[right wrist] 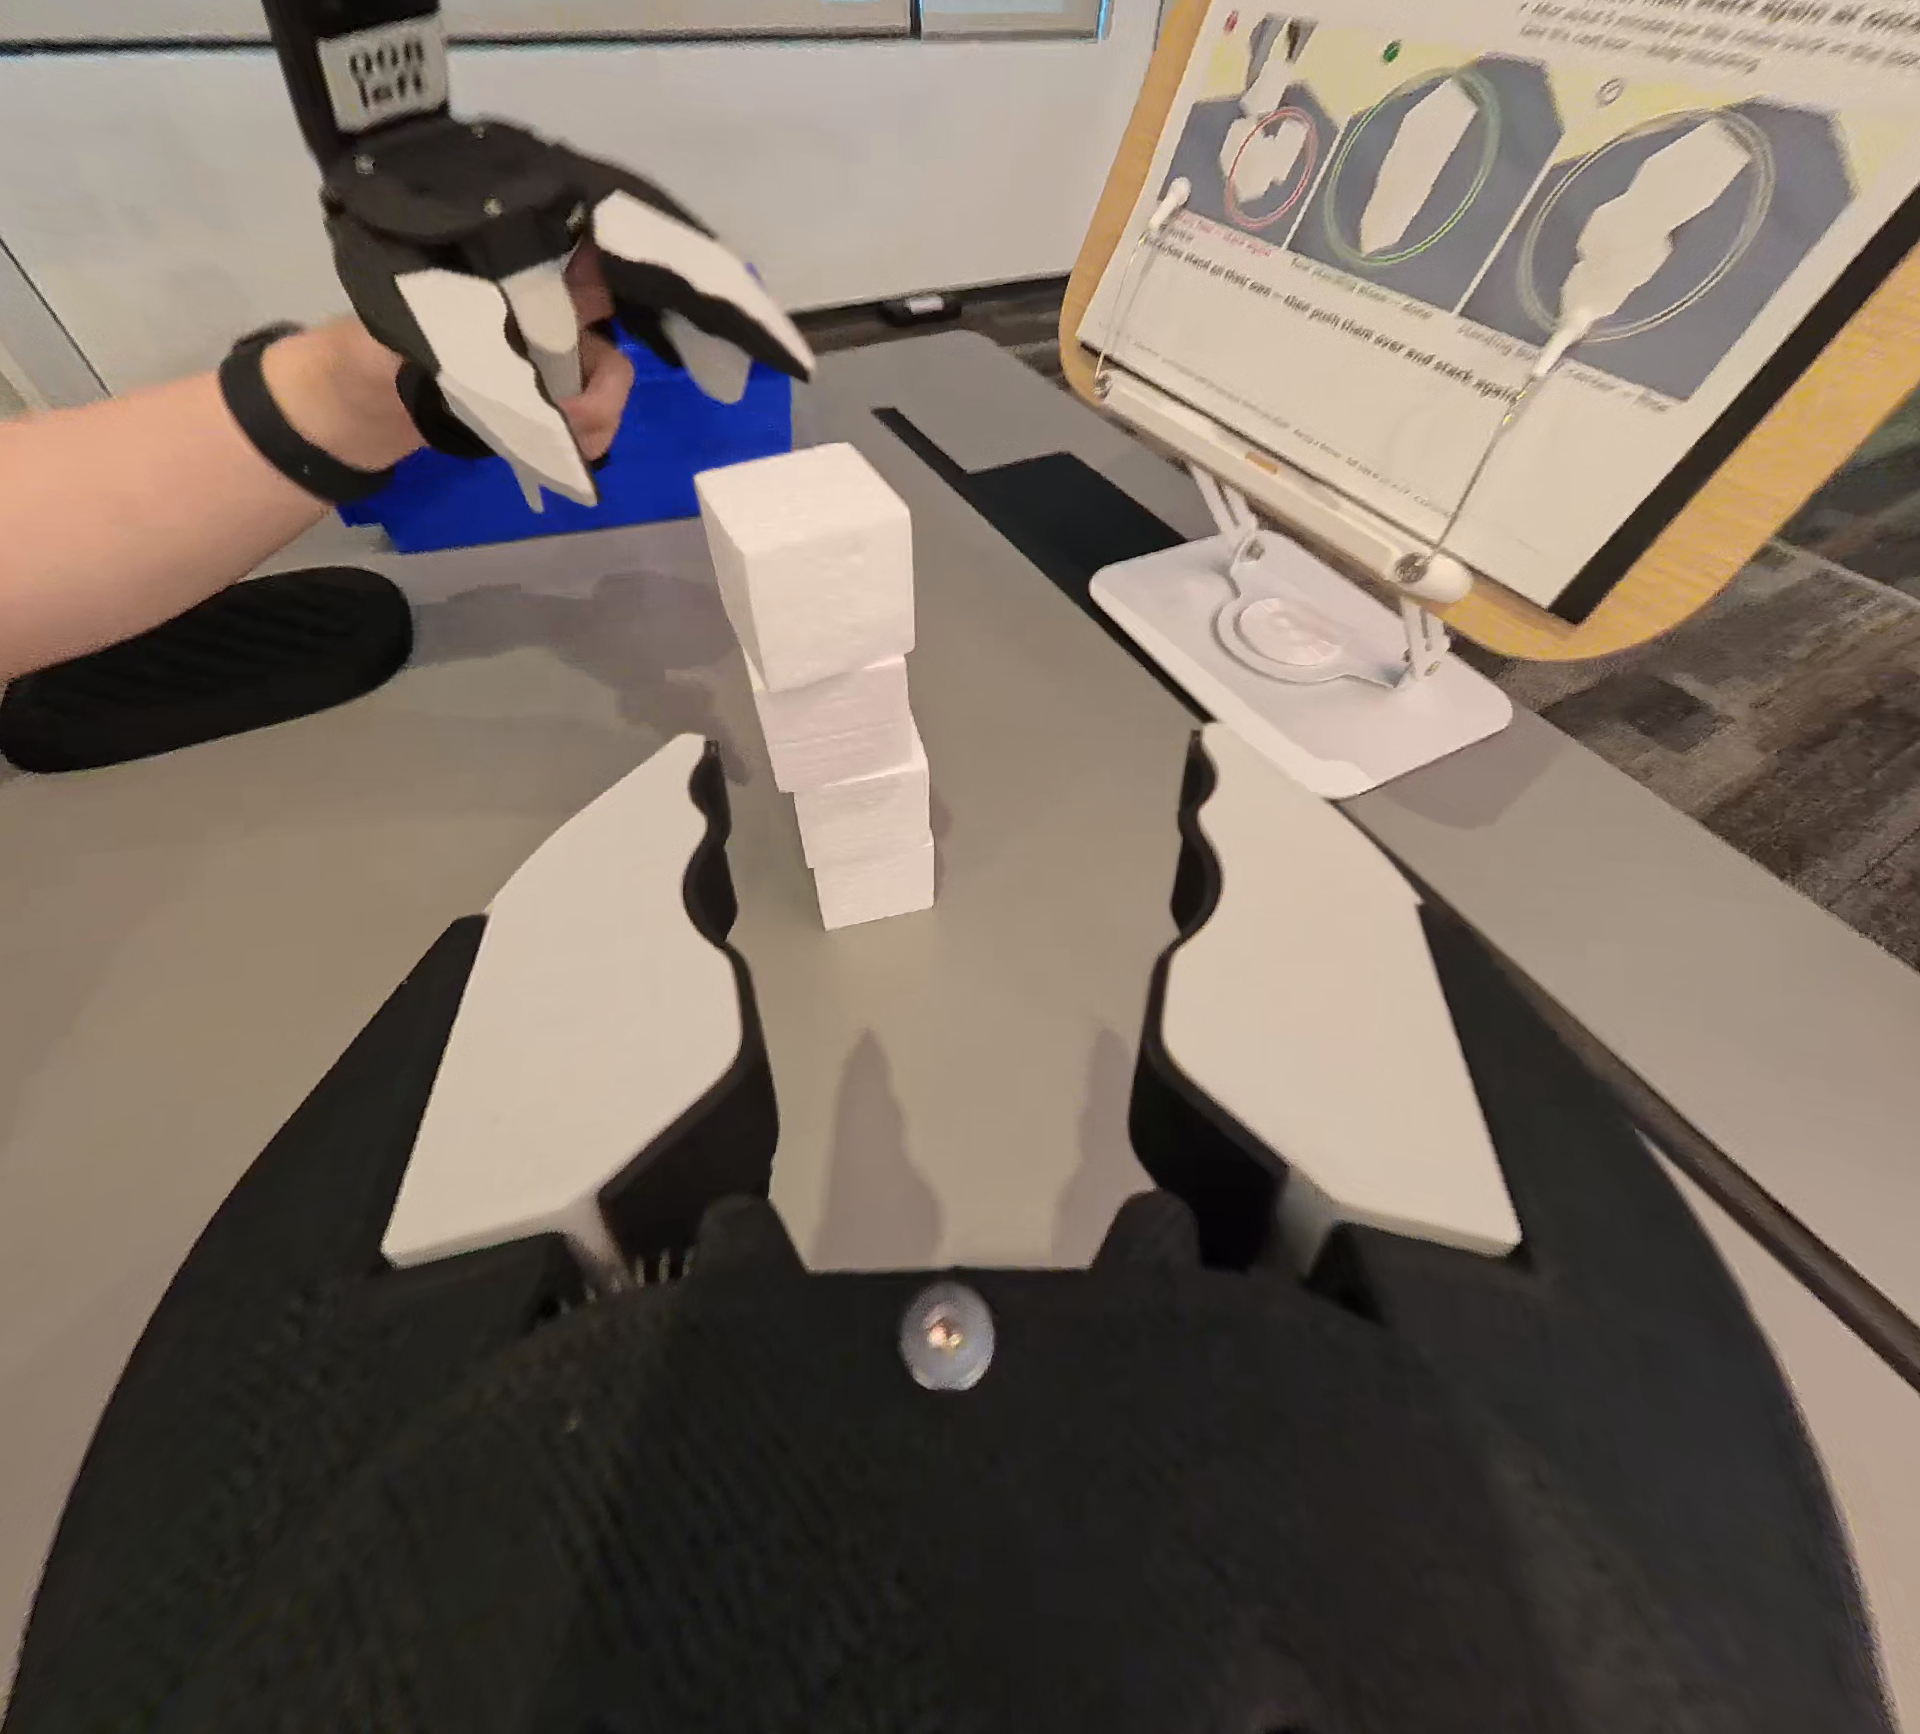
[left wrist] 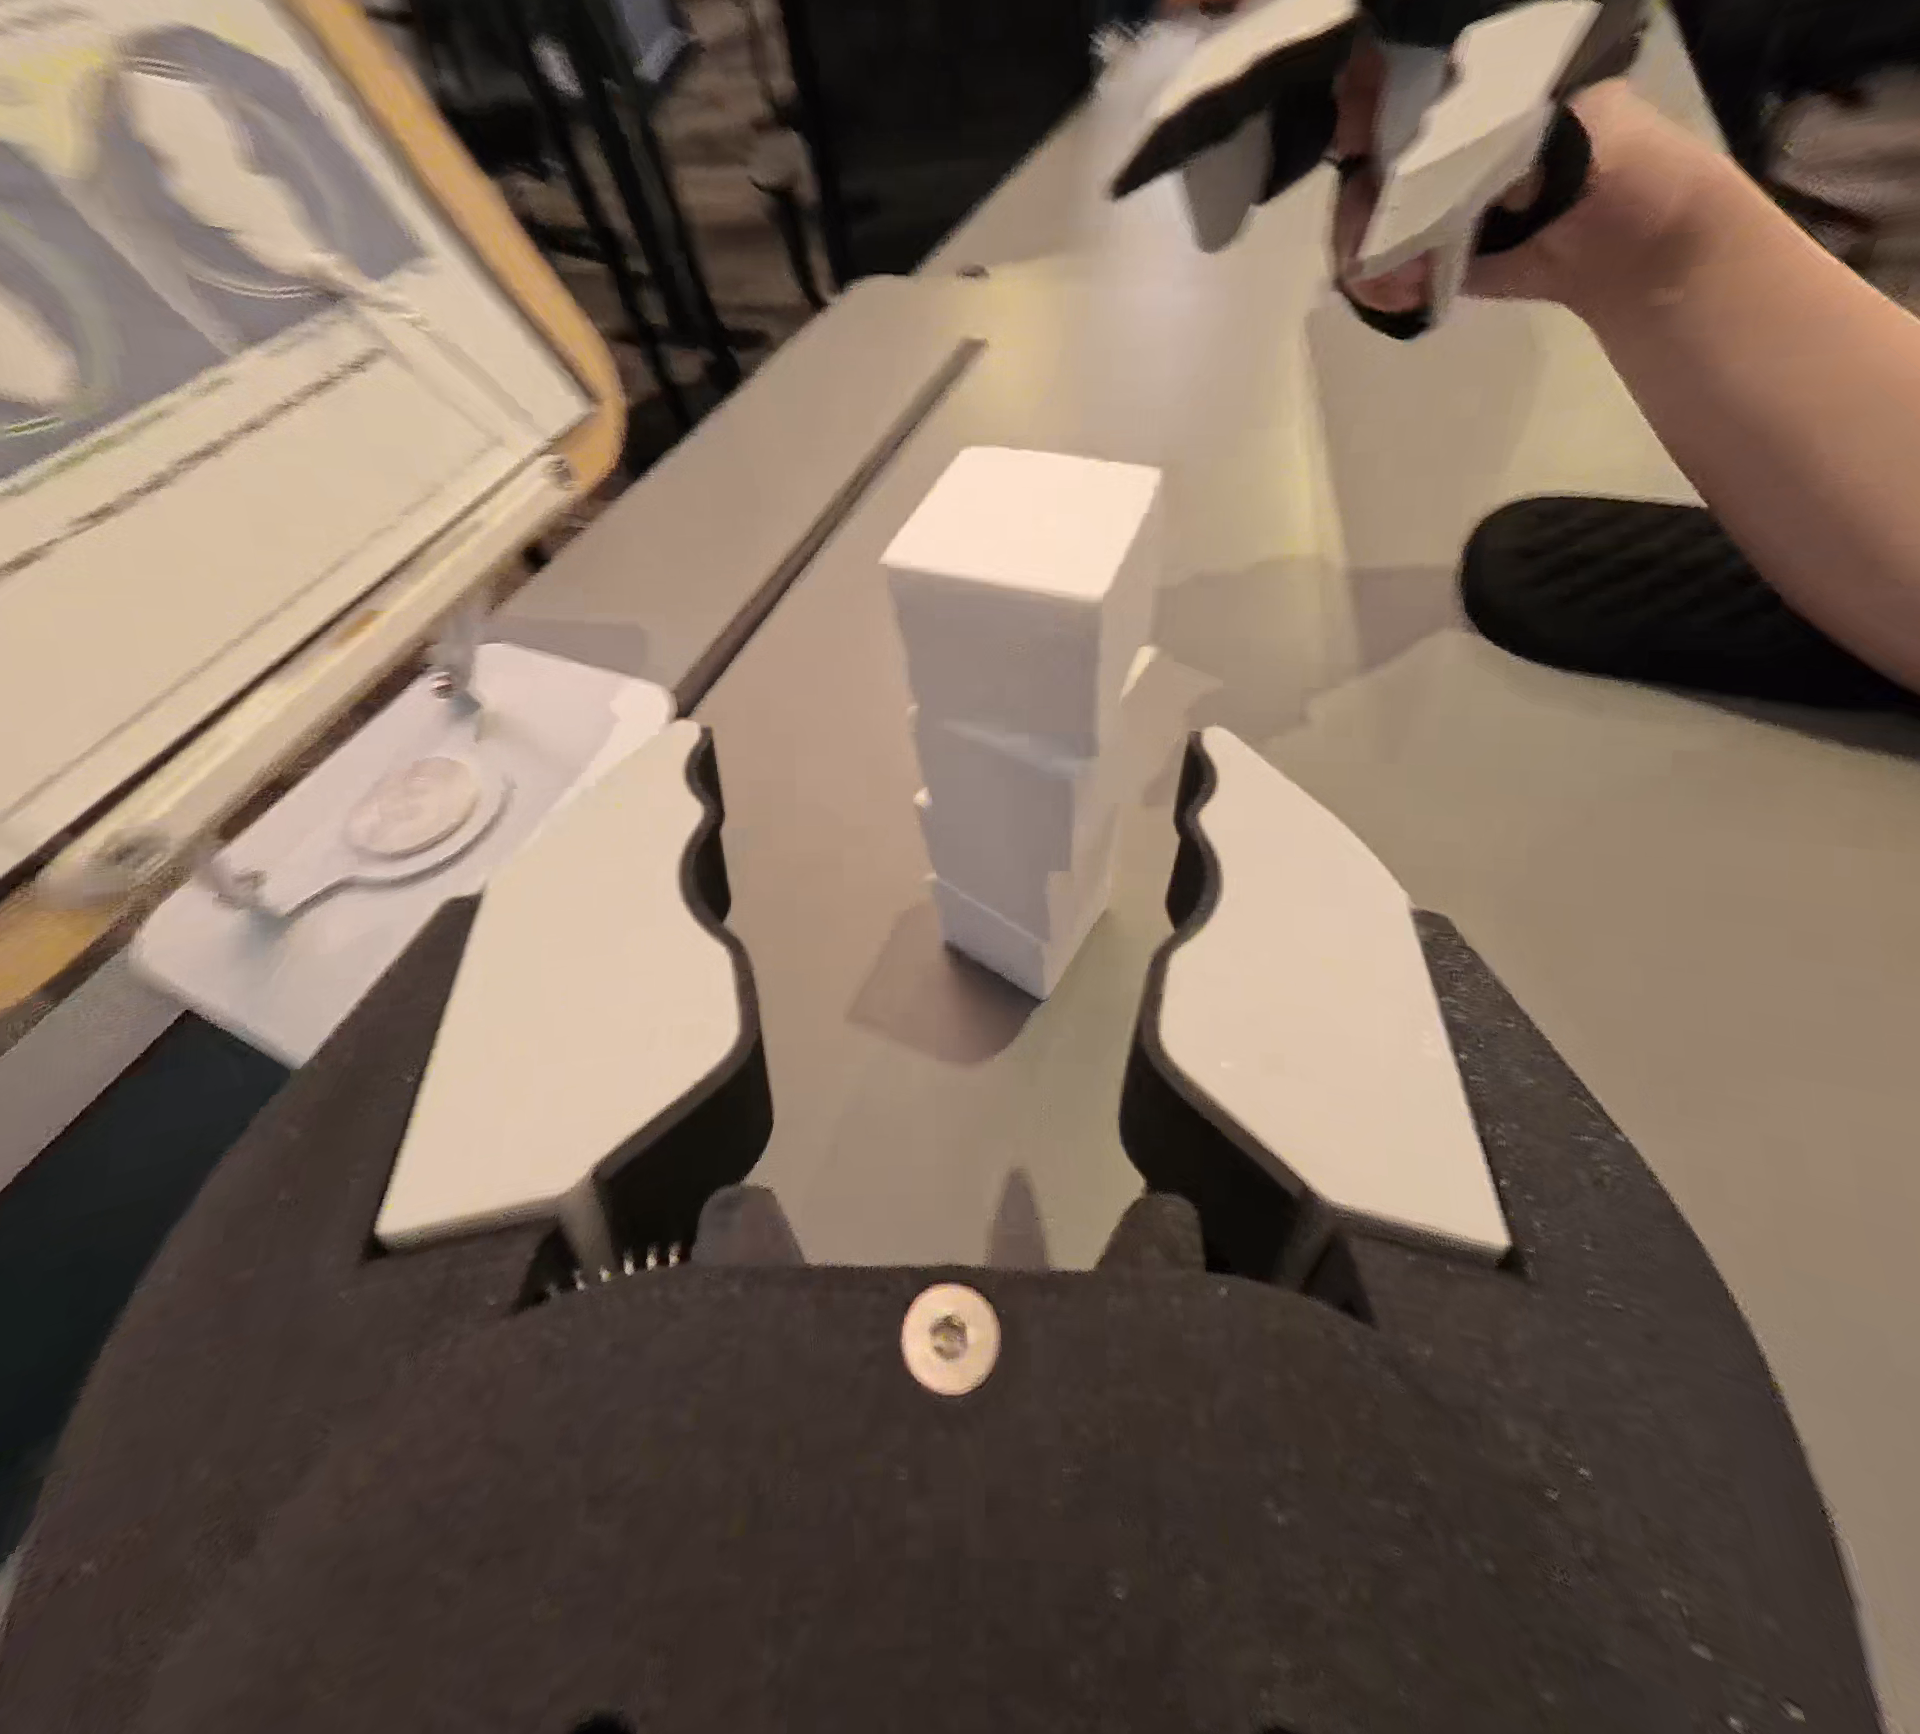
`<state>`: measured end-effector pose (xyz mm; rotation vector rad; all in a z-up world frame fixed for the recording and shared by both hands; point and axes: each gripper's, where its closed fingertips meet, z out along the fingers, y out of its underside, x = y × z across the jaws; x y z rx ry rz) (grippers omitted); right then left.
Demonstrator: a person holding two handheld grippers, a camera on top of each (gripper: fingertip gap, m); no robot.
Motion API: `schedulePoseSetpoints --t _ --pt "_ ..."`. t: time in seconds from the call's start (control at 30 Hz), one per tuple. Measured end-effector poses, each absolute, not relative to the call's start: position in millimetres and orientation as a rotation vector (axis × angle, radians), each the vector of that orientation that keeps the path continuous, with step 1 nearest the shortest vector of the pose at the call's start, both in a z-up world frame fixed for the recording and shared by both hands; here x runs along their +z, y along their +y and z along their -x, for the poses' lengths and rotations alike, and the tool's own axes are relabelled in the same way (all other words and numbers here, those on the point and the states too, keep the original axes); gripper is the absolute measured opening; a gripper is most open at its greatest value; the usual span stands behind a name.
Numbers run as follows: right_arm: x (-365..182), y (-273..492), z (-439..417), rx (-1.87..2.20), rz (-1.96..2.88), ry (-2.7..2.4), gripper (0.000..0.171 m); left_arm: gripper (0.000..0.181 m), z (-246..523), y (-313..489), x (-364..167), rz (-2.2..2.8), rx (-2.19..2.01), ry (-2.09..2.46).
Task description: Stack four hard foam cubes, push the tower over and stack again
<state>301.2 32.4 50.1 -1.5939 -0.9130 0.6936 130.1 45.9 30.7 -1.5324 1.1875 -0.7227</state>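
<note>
A tower of several white foam cubes [left wrist: 1023,708] stands on the grey table [left wrist: 1455,853], its cubes slightly offset from one another. My left gripper [left wrist: 951,749] is open and empty, short of the tower and not touching it. My right gripper [left wrist: 1278,230] hangs open and empty above the table beyond the tower, held in a hand. In the right wrist view the tower [right wrist: 842,697] stands just ahead of the open right gripper [right wrist: 951,744]. The left gripper [right wrist: 681,427] is raised at the upper left, open, apart from the top cube.
An instruction board on a white stand [right wrist: 1299,645] stands beside the tower and also shows in the left wrist view [left wrist: 260,230]. A blue box [right wrist: 707,458] sits at the far table edge. A black padded rest [right wrist: 208,666] lies under the forearm. A dark seam [left wrist: 831,521] runs along the table.
</note>
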Motion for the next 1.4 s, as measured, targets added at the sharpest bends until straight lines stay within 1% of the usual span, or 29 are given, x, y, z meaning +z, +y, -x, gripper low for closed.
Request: schedulePoseSetpoints --t 0.07,0.17,0.2,0.27,0.4,0.47,0.53,0.6,0.63,0.7,0.83,1.03,1.27,1.33,1.37,1.4 --pt "59 28 -307 0.715 1.509 -0.898 0.085 0.073 -106 48 27 1.515 -0.693 1.085" --pt "68 25 -317 0.722 1.372 -0.857 0.084 0.061 -81 52 3 1.549 -0.624 0.998" --pt "67 24 -319 0.740 1.346 -0.856 0.080 0.060 -78 50 -5 1.570 -0.647 0.980" --pt "59 25 -323 0.788 1.376 -0.856 0.067 0.062 -78 46 -19 1.611 -0.712 0.952" --pt "44 43 -341 0.746 1.474 -0.767 0.063 0.044 -81 52 -47 1.717 -0.732 0.897" --pt "33 50 -348 0.722 1.545 -0.744 0.063 0.039 -89 54 -68 1.791 -0.714 0.925" --pt "26 51 -351 0.722 1.580 -0.739 0.062 0.028 -99 56 -85 1.814 -0.648 1.020" --pt "21 54 -354 0.716 1.617 -0.723 0.058 0.015 -108 59 -100 1.822 -0.522 1.136" --pt "18 56 -356 0.709 1.637 -0.715 0.052 0.000 -114 59 -107 1.833 -0.481 1.201" --pt "14 57 -359 0.713 1.657 -0.710 0.039 0.000 -126 62 -113 1.860 -0.448 1.265" --pt "12 54 -365 0.762 1.678 -0.691 0.000 0.000 -143 83 -105 1.854 -0.348 1.243" --pt "13 53 -380 0.786 1.699 -0.649 0.000 0.000 -175 85 -78 1.772 -0.232 1.310" --pt "5 51 -405 0.718 1.757 -0.634 0.001 0.000 -226 69 -52 1.678 -0.214 1.392" --pt "-1 48 -418 0.654 1.788 -0.643 0.004 0.000 -231 70 -50 1.658 -0.206 1.383" --pt "-4 47 -426 0.615 1.801 -0.648 0.009 0.003 -231 72 -50 1.657 -0.213 1.365" --pt "-9 44 -433 0.578 1.819 -0.657 0.016 0.010 -230 74 -50 1.661 -0.237 1.338"
